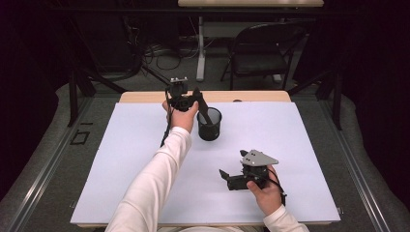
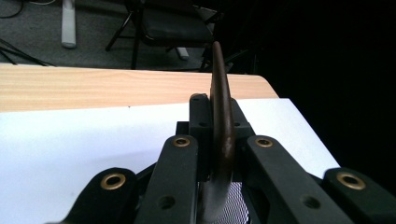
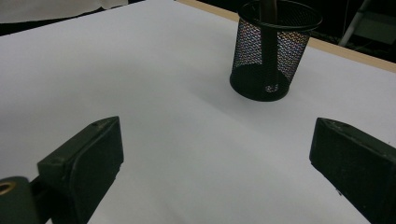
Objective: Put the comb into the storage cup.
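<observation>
Utensil (image 2: 222,126), dark brown, long and slim: clamped between the jaws of the left hand-held gripper (image 1: 189,102), the jaws closed flat against its two sides so that it cannot twist. In the left gripper view its upper end rises past the jaw tips and its lower end drops toward black mesh below. In the high view it slants down from that gripper into the cup, lower end already inside; the grip high on the handle seems chosen to keep the jaws clear of the rim.

Mesh cup (image 1: 209,124), black, round, upright: stands on the white sheet (image 1: 145,159) toward the far middle of the counter (image 1: 145,96), just beside the left hand. The right gripper view shows the brown shaft (image 3: 268,42) through the mesh, reaching near the cup's floor; whether it touches cannot be told.

Right hand-held gripper (image 1: 229,180): held low over the near right of the sheet, well apart from the cup, jaws spread wide and empty. It points toward the cup, apparently on standby, since the cup stands steady without support.

Folding chair (image 1: 261,48): beyond the counter, not in use.
</observation>
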### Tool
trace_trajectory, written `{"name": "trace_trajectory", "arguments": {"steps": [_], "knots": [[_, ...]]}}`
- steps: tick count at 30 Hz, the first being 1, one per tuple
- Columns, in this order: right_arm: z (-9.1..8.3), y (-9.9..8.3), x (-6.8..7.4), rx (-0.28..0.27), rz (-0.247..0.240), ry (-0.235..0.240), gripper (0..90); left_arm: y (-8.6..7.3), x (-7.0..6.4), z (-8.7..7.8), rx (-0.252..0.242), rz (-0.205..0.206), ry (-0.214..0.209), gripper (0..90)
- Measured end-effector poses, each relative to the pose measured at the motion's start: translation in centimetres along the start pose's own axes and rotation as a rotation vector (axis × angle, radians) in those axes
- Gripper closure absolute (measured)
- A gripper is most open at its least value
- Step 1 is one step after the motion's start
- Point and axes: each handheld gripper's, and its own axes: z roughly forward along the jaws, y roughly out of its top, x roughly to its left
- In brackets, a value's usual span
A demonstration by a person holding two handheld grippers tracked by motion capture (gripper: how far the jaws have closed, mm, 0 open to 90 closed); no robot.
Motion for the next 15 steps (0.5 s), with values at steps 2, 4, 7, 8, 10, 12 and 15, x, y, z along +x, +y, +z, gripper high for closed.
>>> {"name": "trace_trajectory", "arguments": {"steps": [2, 4, 7, 8, 10, 12, 15], "knots": [[0.0, 0.0, 0.0, -0.001, -0.002, -0.002, 2.9, 0.0, 0.1, 0.0, -0.002, -0.006, 0.001, 86.2], [0.0, 0.0, 0.0, 0.0, 0.0, -0.001, 3.1, -0.1, 0.3, 0.0, -0.004, -0.012, 0.005, 86.1], [0.1, 0.0, 0.0, 0.003, -0.001, -0.002, 3.4, -0.1, 0.6, -0.1, -0.005, -0.02, 0.013, 86.0], [0.1, 0.0, 0.0, 0.004, -0.002, -0.002, 3.5, -0.1, 0.7, -0.1, -0.005, -0.023, 0.013, 85.9], [0.1, -0.1, 0.0, 0.006, -0.002, -0.001, 3.5, -0.1, 0.9, -0.1, -0.008, -0.032, 0.013, 85.9], [0.1, -0.1, 0.0, 0.007, -0.003, -0.001, 3.6, -0.1, 1.1, -0.1, -0.006, -0.04, 0.014, 85.8], [0.1, -0.1, 0.0, 0.007, -0.003, 0.0, 3.7, -0.2, 1.2, -0.2, -0.006, -0.046, 0.015, 85.8]]}}
